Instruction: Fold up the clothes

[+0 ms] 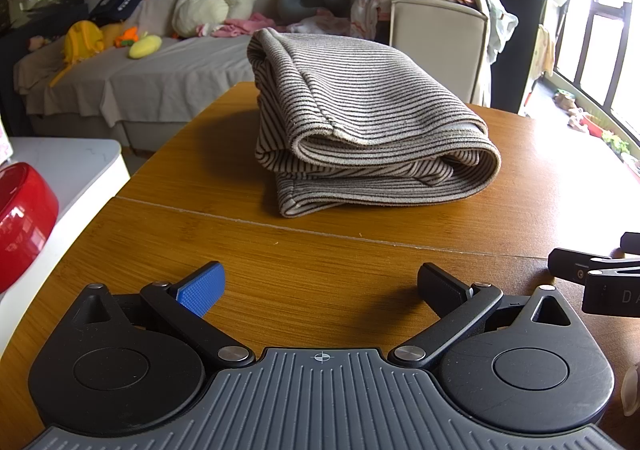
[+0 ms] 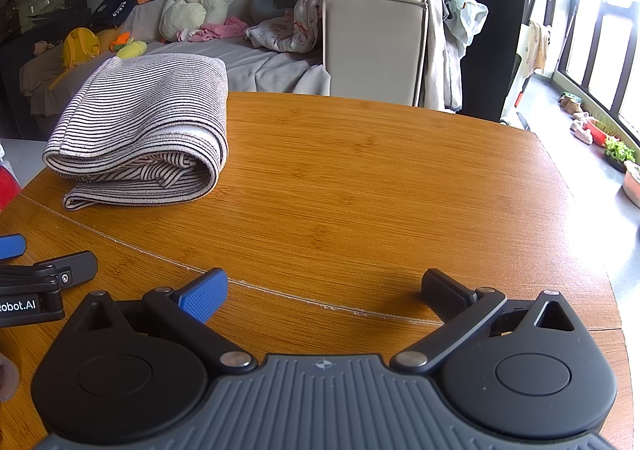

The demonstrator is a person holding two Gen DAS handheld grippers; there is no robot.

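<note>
The folded grey-and-black striped garment (image 1: 360, 122) sat on the wooden table (image 1: 320, 250); its inner layers were hidden. Left gripper (image 1: 322, 290) and right gripper (image 2: 326, 292) both gaped wide, empty.

Left wrist view: low over the worktop (image 1: 200, 186), facing the sofa (image 1: 160, 70), striped garment (image 1: 360, 122) near, dead ahead. Right wrist view: alongside, same heading, garment at left. Shared: worktop, garment, sofa.
</note>
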